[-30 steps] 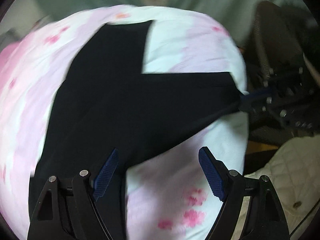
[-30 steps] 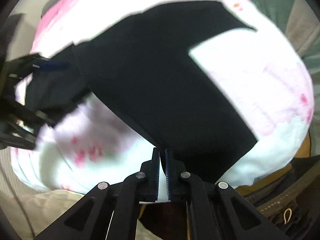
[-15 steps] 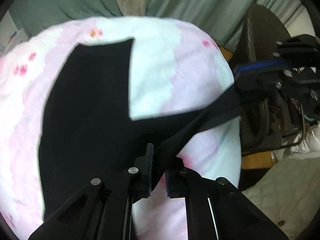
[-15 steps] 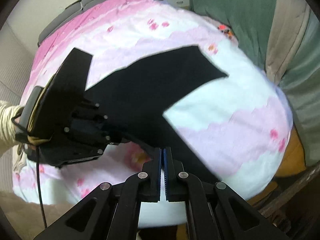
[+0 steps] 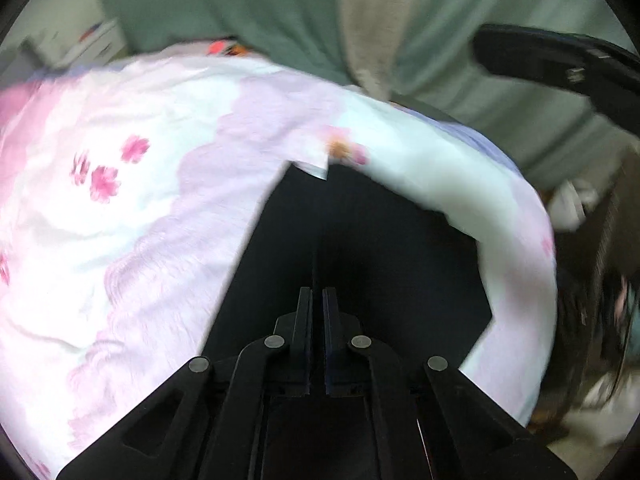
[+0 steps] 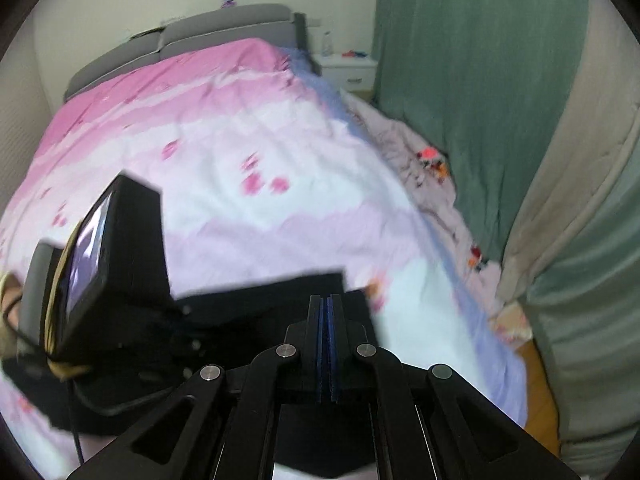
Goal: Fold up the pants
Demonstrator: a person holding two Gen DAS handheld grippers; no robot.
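— Where are the black pants [image 5: 360,248] found?

— They are spread on the bed [image 5: 140,240], over the pink-and-white flowered bedspread [image 6: 280,184], toward the bed's foot edge and nearer the side that faces the green curtain [image 6: 472,92]. In the left wrist view a dark panel is seen running away from the camera, with a narrow notch of bedspread showing at its far end. In the right wrist view a straight dark edge of cloth is seen lying across the bedspread just ahead of the fingers.

— How is the left gripper [image 5: 316,300] set?

— Its fingers are drawn together with only a thin slit between them, and black cloth is seen pinched in that slit.

— And the right gripper [image 6: 327,308]?

— Its blue-padded fingers are pressed together; black fabric lies around and under the tips, and the pants appear to be clamped there, though the pinch itself is blurred.

— What else is shown?

— In the right wrist view the left gripper's dark body, with a small screen on it, is seen at the left, over the cloth. A grey headboard [image 6: 224,28] stands at the far end of the bed, and a white nightstand [image 6: 348,68] is placed beside it.
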